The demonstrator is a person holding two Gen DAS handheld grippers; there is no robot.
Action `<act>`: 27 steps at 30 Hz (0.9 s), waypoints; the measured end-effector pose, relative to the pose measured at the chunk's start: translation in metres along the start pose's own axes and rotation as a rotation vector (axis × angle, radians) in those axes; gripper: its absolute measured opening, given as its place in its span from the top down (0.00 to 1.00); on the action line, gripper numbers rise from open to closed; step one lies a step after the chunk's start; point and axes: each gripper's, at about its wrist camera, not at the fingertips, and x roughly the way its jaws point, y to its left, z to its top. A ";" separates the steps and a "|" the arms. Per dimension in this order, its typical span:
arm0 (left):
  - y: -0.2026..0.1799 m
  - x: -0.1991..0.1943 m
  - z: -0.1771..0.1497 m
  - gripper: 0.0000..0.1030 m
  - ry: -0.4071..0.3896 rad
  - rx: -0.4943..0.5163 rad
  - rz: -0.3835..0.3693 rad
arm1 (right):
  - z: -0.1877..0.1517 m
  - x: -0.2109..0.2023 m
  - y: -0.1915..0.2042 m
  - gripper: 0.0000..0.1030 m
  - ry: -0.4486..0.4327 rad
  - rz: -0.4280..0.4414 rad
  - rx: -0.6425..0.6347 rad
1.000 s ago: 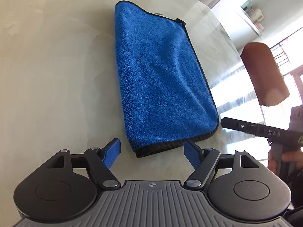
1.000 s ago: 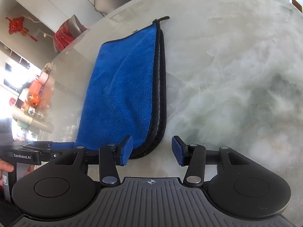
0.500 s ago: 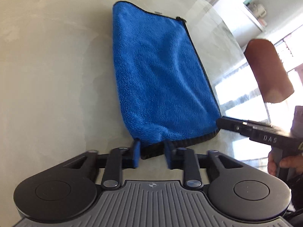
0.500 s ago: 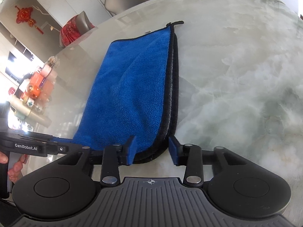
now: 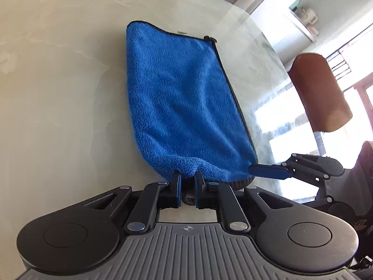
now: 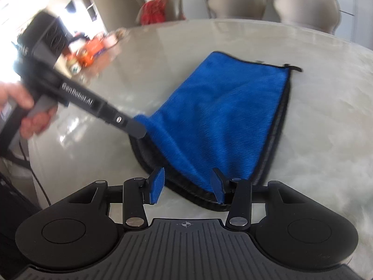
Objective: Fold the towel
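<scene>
Presently: blue towel (image 5: 184,107), folded lengthwise, mid-frame on marble table (image 5: 58,93); left tongs (image 5: 187,187) clamp its near corner, right tongs (image 6: 187,184) open astride the edge; cross-fold outstanding.

A vivid blue towel (image 5: 186,107), plush-textured and edged in black piping, fills the centre of the left view; its underside shows dark grey at the lower edge. The table (image 5: 60,107) around it is pale cream with faint cloudy marbling, whiter at right in the right view. The left gripper (image 5: 187,187) is matte black with blue pads (image 5: 179,186) and silver rivets, on a ribbed grey base; the right gripper (image 6: 186,184) matches it. A rust-brown chair back (image 5: 319,93) stands at upper right of the left view; beige chairs (image 6: 237,2) and a red bundle (image 6: 158,9) line the top of the right view.
</scene>
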 end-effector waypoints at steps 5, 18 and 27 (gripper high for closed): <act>0.004 -0.003 0.007 0.90 -0.016 -0.030 -0.028 | 0.012 0.015 0.019 0.56 0.002 0.018 -0.118; -0.006 -0.010 0.027 0.88 0.004 0.053 -0.019 | 0.004 0.044 0.052 0.54 0.023 -0.161 -0.490; -0.019 -0.016 0.006 0.57 0.120 0.245 0.019 | -0.004 0.033 0.033 0.77 0.079 -0.186 -0.448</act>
